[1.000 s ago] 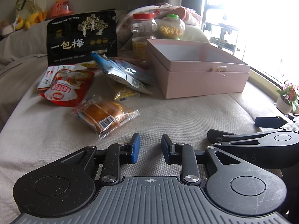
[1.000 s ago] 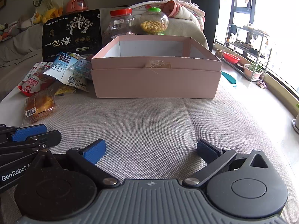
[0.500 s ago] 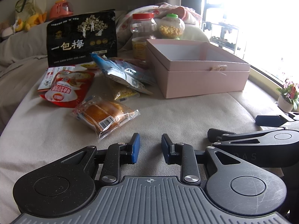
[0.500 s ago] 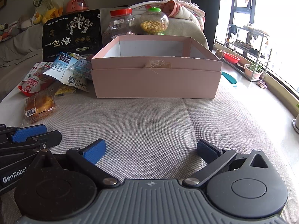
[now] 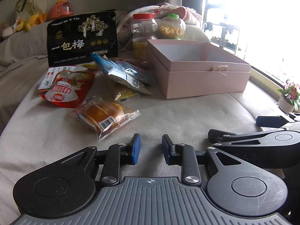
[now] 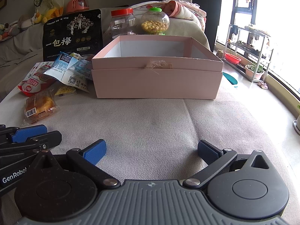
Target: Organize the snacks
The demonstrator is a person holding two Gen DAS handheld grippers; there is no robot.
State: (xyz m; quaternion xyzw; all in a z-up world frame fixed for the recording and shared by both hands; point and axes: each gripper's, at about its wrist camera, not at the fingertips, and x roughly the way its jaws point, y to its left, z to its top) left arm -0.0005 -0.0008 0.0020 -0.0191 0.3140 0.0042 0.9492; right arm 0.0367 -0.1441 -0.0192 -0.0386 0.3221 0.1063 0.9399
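On the beige cushion, the left gripper (image 5: 151, 148) is held with a narrow empty gap between its blue pads; the right gripper (image 6: 151, 152), seen beside an arm marked "GenRobot", is spread wide and empty. Ahead, a wrapped cake (image 5: 104, 114) with a barcode lies among packets left of the open pink box (image 6: 156, 78). Behind, "一包梅" is read on a black pouch (image 5: 82, 39).

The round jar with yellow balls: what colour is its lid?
Green lid; the right wrist view shows it best.
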